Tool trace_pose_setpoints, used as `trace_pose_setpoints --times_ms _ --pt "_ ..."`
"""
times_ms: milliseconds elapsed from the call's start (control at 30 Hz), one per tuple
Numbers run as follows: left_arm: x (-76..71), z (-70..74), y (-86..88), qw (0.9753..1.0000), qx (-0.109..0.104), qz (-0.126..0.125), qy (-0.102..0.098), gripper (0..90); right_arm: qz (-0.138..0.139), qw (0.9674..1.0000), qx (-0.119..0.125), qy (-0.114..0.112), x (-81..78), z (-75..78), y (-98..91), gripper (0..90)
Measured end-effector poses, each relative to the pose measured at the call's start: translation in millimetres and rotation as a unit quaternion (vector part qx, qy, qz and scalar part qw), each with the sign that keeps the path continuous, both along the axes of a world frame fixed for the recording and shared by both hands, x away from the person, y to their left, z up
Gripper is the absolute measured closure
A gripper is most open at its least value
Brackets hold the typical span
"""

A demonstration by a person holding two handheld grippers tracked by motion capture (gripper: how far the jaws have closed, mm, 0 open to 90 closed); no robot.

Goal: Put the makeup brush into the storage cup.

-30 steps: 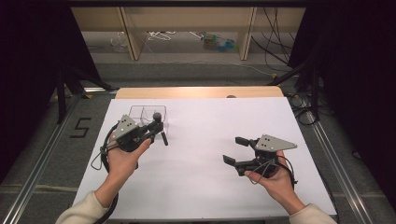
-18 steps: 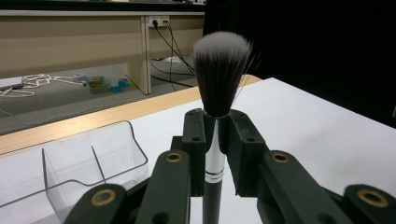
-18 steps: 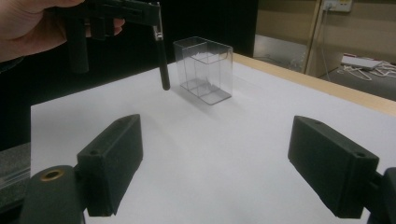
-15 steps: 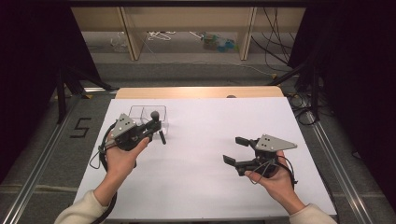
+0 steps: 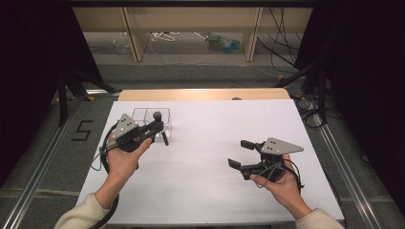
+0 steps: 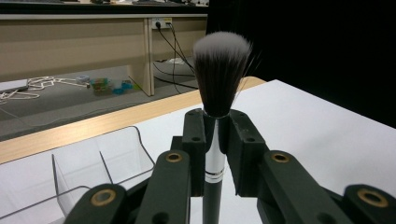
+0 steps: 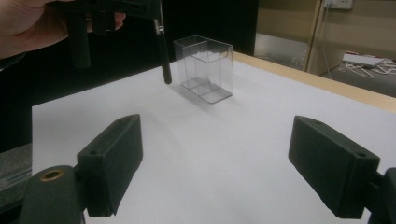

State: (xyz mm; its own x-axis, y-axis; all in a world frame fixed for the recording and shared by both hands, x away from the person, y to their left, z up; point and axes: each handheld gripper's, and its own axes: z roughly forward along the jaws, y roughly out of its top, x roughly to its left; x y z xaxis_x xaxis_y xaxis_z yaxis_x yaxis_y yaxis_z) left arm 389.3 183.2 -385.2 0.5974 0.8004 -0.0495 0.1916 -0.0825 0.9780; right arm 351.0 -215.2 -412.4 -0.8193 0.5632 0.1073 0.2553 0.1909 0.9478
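Left gripper: the black left gripper (image 5: 154, 128) with a grey three-cornered plate on top is up above the white table top. Its jaws are squeezed tight on the brush.

Brush: the makeup brush (image 6: 215, 116) has a fluffy dark head with pale tips, a shiny silver neck and a black stick handle. It stands upright in the jaws, fluffy head up and handle end pointing down at the table. In the high view the brush (image 5: 160, 125) is just beside the box, on the side nearer the person.

Clear box: the see-through plastic box (image 5: 152, 118) with little walls inside sits on the table at the far left. In the right gripper view the clear box (image 7: 204, 70) stands upright and the black handle end hangs just next to it, not inside it.

Right gripper: the black right gripper (image 5: 242, 153), also with a grey plate on top, is well away from the box on the right side of the table. Its jaws stand wide apart with nothing between them. The right gripper view shows its two black pads (image 7: 114, 158) with bare white table between.

Table: the flat white table top (image 5: 210, 186) has a light wooden strip along the far edge.

Hands: the person's left hand (image 5: 122, 160) and right hand (image 5: 282, 183) each grip one tool, and pale sleeves show at the bottom.
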Motion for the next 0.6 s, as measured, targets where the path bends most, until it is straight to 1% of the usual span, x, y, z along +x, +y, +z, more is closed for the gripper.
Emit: trace_pose_setpoints --times_ms 100,133,233,400,600 --pt "0.2 0.7 0.0 1.0000 -0.001 0.000 0.002 78.0 -0.004 1.0000 -0.004 -0.003 0.0 -0.1 0.0 18.5" --pt "0.5 0.8 0.3 1.0000 0.002 -0.001 0.001 78.0 -0.005 1.0000 -0.003 -0.004 0.2 -0.5 0.2 18.4" --pt "1.3 0.8 0.3 1.0000 0.002 -0.001 0.001 78.0 -0.002 1.0000 -0.007 0.000 0.3 -0.2 -0.4 18.4" --pt "3.9 1.7 0.7 0.9999 0.009 -0.003 -0.003 78.0 -0.001 1.0000 -0.008 0.000 0.3 -0.6 -0.1 18.3" --pt "5.1 2.2 0.1 1.0000 0.010 -0.001 0.000 78.0 0.000 1.0000 -0.005 0.000 0.6 -1.3 0.6 18.3"
